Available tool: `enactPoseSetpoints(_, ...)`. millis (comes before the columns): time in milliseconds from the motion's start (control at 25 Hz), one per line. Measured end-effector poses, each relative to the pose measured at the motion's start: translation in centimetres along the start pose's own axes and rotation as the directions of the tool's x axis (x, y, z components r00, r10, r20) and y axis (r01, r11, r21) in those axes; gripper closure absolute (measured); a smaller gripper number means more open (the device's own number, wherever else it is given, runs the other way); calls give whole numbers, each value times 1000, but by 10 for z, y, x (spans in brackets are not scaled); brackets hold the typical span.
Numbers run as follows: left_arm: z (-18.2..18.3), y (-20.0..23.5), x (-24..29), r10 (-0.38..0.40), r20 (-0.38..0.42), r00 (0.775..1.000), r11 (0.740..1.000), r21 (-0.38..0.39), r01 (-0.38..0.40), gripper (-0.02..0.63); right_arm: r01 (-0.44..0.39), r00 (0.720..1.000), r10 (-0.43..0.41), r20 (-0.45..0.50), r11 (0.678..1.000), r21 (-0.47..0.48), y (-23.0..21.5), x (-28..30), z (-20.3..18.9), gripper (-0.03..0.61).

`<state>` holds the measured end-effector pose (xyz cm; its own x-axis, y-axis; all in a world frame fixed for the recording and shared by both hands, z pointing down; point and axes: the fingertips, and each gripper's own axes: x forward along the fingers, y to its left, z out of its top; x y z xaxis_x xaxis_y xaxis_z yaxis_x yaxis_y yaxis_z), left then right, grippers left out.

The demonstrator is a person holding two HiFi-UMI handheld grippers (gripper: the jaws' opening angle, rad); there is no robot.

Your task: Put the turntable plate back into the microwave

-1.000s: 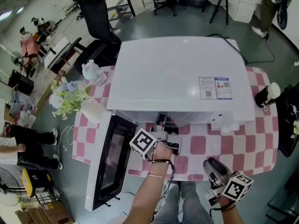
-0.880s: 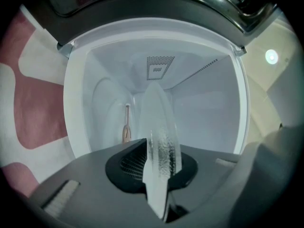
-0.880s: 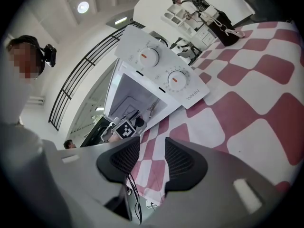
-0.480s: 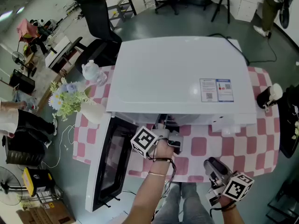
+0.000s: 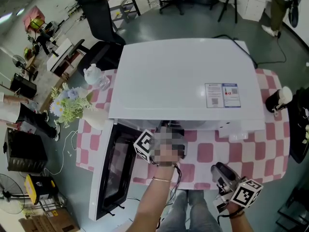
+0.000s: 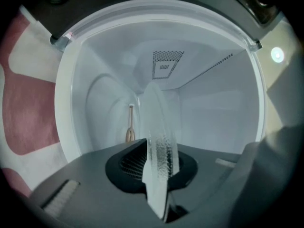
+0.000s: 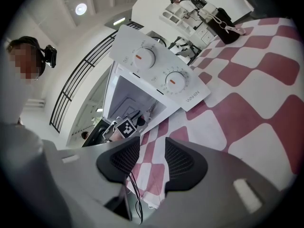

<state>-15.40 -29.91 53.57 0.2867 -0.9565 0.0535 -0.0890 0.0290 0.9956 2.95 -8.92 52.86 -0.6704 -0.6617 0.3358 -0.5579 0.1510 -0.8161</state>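
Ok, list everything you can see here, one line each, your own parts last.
microwave: one, white, middle of the table, door swung open
dials: two, white with orange marks, on its front panel
turntable plate: one, clear glass, on edge, facing the open cavity
tablecloth: one, pink and white checks, under the microwave
flowers: one bunch, pale, in a white vase, table's left end
teapot: one, pale, behind the flowers
office chair: one, black, beyond the table
left gripper: grey, shut on the plate's rim
right gripper: grey, jaws apart, empty, above the tablecloth's near edge
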Motion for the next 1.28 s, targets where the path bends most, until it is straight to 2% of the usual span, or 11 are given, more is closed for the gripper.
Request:
enactPoseSetpoints(240, 1, 2, 0, 36, -21, 999, 999, 26, -35, 581, -11, 1000, 11, -5, 1000, 15, 2, 5, 1, 430)
enactPoseSetpoints(480, 2, 5, 2, 73, -3, 997, 997, 18, -73, 572, -30, 1000, 30, 5, 999, 40, 6, 8, 6, 430)
enactPoseSetpoints(640, 5, 5, 3, 89, 26, 996, 996, 25, -90, 571, -14, 1000, 14, 3, 999, 37, 3, 9, 7, 430)
enactPoseSetpoints(1080, 1, 7, 1, 130, -9, 991, 991, 37, -130, 566, 20, 1000, -20, -3, 999, 35, -2, 18, 7, 430)
enactPoseSetpoints(1280, -3, 5, 1, 129, -36, 991, 991, 51, -127, 520, 23, 1000, -23, -9, 999, 38, -2, 19, 6, 430)
